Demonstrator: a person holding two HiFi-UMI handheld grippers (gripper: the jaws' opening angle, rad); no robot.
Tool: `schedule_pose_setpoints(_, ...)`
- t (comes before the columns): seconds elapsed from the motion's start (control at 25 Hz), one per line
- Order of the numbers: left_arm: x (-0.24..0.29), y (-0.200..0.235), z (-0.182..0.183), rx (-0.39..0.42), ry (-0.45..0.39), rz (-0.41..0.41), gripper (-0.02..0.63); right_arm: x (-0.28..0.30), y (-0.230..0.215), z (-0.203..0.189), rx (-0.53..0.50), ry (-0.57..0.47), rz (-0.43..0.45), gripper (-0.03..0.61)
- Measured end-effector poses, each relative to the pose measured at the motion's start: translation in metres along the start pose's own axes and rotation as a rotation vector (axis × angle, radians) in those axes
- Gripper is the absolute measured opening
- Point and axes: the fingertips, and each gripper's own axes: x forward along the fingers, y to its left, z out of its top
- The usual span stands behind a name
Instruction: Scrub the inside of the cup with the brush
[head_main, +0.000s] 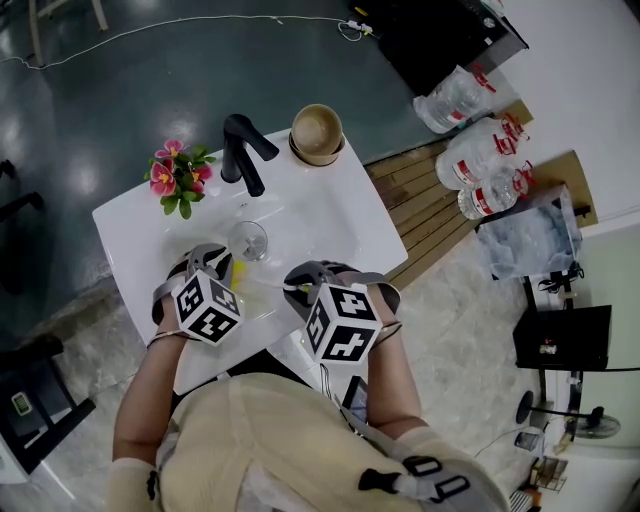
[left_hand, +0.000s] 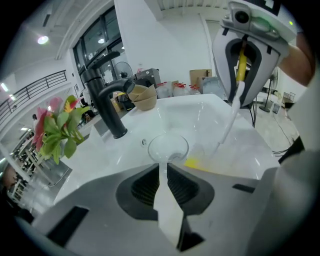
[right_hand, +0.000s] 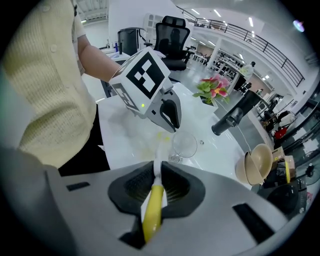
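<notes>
A clear glass cup (head_main: 247, 241) stands in the white sink (head_main: 320, 215). My left gripper (head_main: 208, 260) reaches it from the near side. In the left gripper view its jaws (left_hand: 163, 167) are nearly together and pinch the cup's (left_hand: 168, 146) near rim. My right gripper (head_main: 305, 280) is shut on the yellow handle of a brush (right_hand: 152, 207). The brush's white neck (left_hand: 227, 125) slants down to a yellow head (left_hand: 192, 162), which lies on the sink floor just right of the cup and outside it. In the right gripper view the left gripper (right_hand: 172, 120) hangs over the cup (right_hand: 184, 145).
A black faucet (head_main: 243, 152) stands behind the cup, with pink flowers (head_main: 180, 175) to its left. Stacked tan bowls (head_main: 317, 133) sit at the counter's far corner. Large water bottles (head_main: 480, 165) lie on the floor to the right. The person's body is close behind both grippers.
</notes>
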Motion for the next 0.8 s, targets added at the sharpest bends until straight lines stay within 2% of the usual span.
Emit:
schedule_pose_setpoints(0.44, -0.045, 0.023, -0.005, -0.171, -0.066, 0.048, 0.055, -0.019, -0.004, 0.008, 0.015, -0.082, -0.018, 0.049)
schedule_pose_setpoints(0.8, -0.083, 0.036, -0.009, -0.258, -0.104, 0.095, 0.054, -0.033, -0.003, 0.009, 0.018, -0.116, -0.007, 0.049)
